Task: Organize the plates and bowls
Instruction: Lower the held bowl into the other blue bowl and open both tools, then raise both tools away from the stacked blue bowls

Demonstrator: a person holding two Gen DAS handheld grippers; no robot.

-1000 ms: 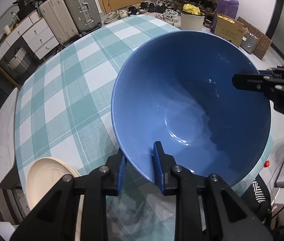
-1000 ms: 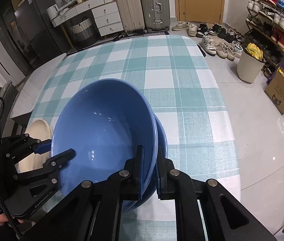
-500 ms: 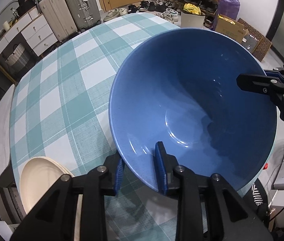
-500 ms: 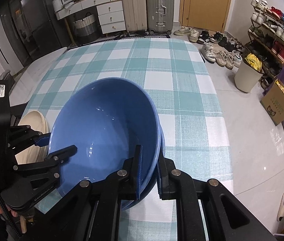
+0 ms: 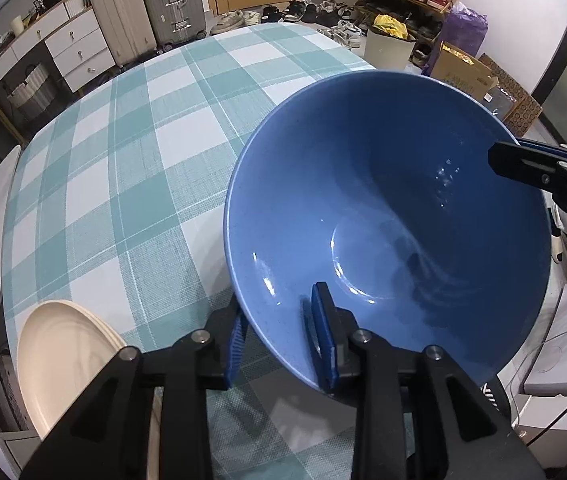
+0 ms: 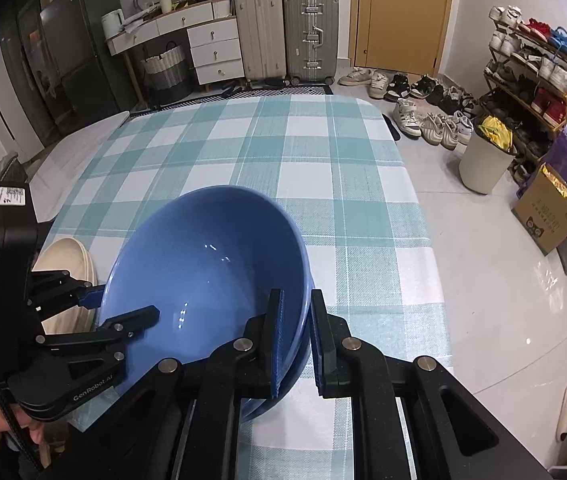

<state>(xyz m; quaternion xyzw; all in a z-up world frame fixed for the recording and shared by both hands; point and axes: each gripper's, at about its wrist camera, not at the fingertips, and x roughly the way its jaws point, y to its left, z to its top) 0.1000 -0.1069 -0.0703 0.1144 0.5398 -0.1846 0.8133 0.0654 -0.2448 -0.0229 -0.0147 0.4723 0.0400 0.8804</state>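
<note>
Left jaws: closed on the near-left rim of the blue bowl (image 5: 383,216), one pad inside and one outside. The left gripper (image 5: 279,336) holds this bowl tilted above the checked tabletop (image 5: 123,168). A stack of cream plates (image 5: 63,356) lies at the tabletop's near-left corner, just left of the left gripper. Right jaws: set astride the opposite rim of the bowl, with a visible gap at the outer pad; whether the right gripper (image 6: 295,340) actually clamps cannot be told. A second blue bowl (image 6: 295,364) sits nested directly beneath the first.
</note>
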